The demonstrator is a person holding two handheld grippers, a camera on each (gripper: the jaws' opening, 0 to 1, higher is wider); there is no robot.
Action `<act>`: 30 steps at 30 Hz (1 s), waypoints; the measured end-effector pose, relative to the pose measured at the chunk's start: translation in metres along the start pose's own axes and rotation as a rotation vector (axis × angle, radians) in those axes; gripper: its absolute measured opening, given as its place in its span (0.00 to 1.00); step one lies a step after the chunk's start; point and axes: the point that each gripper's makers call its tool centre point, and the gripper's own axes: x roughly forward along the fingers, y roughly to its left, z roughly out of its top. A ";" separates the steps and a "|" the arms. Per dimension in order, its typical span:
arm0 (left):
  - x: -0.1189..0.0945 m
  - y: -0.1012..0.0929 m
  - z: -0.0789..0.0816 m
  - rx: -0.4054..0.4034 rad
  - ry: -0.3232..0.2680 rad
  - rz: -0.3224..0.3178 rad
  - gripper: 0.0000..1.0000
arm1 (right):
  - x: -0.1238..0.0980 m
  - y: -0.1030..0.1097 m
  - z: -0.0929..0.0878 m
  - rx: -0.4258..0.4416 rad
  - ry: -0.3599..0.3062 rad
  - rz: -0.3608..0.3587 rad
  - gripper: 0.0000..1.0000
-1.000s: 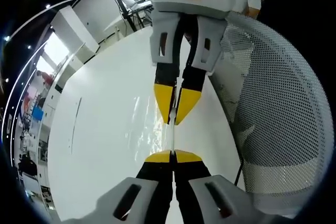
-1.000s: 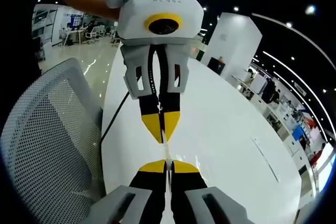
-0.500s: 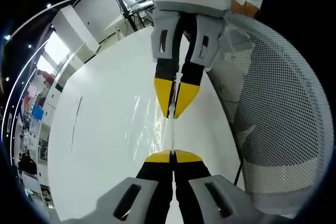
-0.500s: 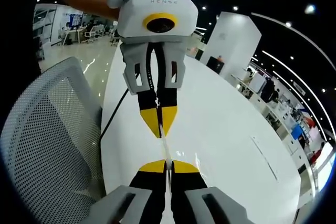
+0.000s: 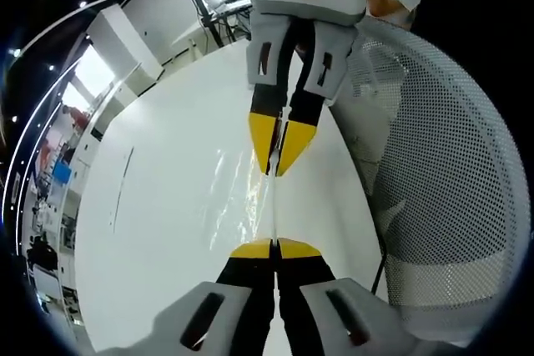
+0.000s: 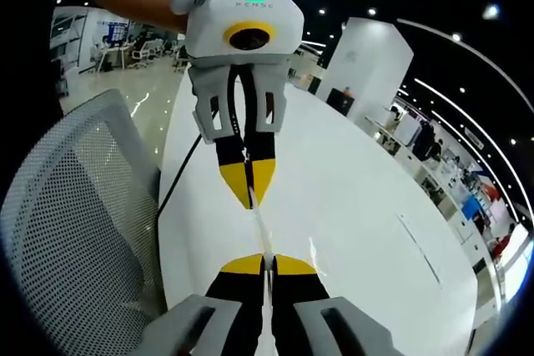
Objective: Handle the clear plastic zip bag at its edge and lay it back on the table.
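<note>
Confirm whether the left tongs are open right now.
No: the left tongs are shut on the clear bag's edge, yellow tips pressed together.

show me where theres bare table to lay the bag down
The white table lies bare beside the stretched bag, out toward its far rim. The other side is crowded: the mesh chair presses against the table edge, and the left gripper and right gripper pinch the bag's edge.

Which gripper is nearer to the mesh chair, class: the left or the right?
Neither clearly. The left gripper and right gripper face each other over the white table, both pinching the clear zip bag edge beside the mesh chair.
</note>
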 end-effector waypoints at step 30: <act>-0.006 0.001 -0.005 -0.013 0.008 0.009 0.00 | -0.007 -0.005 -0.009 0.020 0.009 -0.026 0.00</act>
